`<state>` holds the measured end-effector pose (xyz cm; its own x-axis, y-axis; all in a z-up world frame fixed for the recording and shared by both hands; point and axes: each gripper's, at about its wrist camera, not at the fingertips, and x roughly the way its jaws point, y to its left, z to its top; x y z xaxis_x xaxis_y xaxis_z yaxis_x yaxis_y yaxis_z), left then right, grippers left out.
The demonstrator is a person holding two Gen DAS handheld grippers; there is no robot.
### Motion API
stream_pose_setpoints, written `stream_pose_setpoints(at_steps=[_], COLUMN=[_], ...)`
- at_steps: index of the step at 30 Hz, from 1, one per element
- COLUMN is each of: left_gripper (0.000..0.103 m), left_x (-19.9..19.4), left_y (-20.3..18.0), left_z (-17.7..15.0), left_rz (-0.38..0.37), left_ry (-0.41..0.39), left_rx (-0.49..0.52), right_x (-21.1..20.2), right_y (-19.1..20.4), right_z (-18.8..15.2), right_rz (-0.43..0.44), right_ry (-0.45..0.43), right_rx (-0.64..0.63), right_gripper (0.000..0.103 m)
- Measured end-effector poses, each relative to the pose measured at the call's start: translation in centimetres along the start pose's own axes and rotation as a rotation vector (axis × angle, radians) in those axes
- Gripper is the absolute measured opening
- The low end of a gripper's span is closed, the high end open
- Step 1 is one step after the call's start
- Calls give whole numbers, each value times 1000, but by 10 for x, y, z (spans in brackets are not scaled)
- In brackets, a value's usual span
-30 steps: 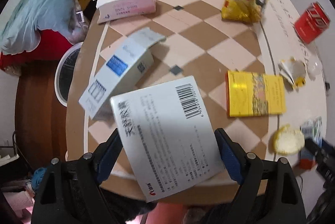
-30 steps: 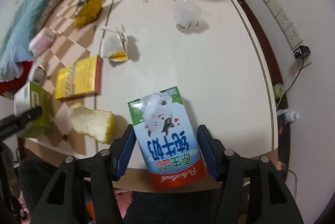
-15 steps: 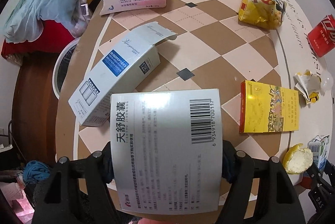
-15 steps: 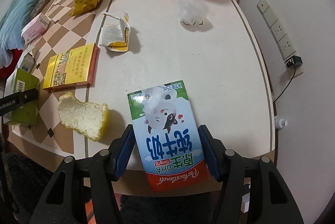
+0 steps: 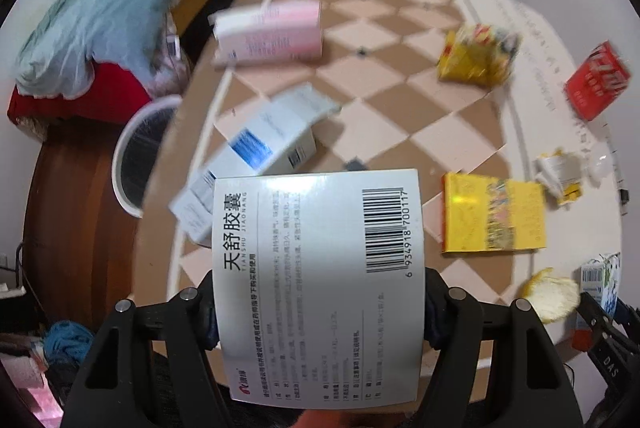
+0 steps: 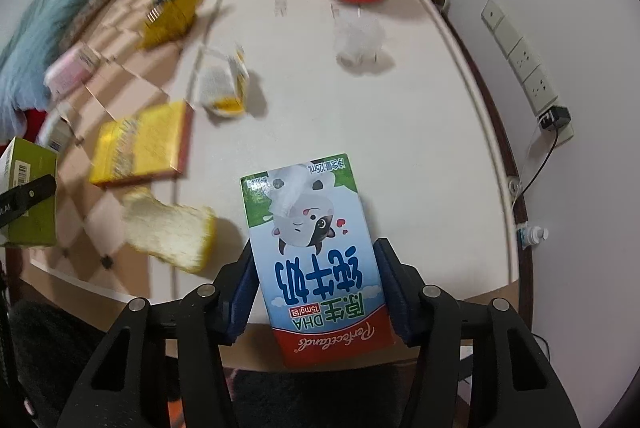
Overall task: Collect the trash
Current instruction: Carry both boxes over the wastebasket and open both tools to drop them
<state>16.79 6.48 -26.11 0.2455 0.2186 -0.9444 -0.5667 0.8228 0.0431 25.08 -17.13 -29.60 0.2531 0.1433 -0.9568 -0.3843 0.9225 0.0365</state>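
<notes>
A round table (image 5: 400, 132), checkered brown and cream on one half and plain white on the other, stands beside a bed with a pale blue blanket (image 5: 108, 0). The left gripper (image 5: 318, 302) pinches a white medicine box (image 5: 320, 284) by its sides, held above the table's near edge. The right gripper (image 6: 316, 292) clamps a milk carton (image 6: 316, 252) the same way. On the table, seen from the left wrist, a blue-and-white box (image 5: 256, 144) lies at 11 o'clock from the held box, a pink box (image 5: 268, 32) at 12, a yellow box (image 5: 494, 214) at 3, a yellow snack bag (image 5: 476, 56) at 1, and a red can (image 5: 598, 82) at 2. A white bin (image 5: 136, 148) sits on the floor at 10 o'clock.
</notes>
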Motion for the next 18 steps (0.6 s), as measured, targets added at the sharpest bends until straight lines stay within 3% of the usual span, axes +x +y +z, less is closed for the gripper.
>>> stream_pose_setpoints(at_steps=[5, 9, 14, 18], left_gripper=[69, 69, 69, 69], left_x=[-61, -104, -136, -126], left_y=[20, 58, 135, 210], left_z=[7, 20, 36, 48], left_rz=[-43, -66, -41, 15], left_ry=[-120, -204, -262, -251], left_rx=[-18, -47, -116, -198], right_x=[-51, -89, -114, -103], right_y=[24, 72, 157, 249], right_z=[10, 29, 50, 73], right_rz=[53, 144, 317, 460], right_ry=[-104, -174, -208, -162], right_rx=[-46, -110, -201, -297], right_gripper=[57, 57, 57, 57])
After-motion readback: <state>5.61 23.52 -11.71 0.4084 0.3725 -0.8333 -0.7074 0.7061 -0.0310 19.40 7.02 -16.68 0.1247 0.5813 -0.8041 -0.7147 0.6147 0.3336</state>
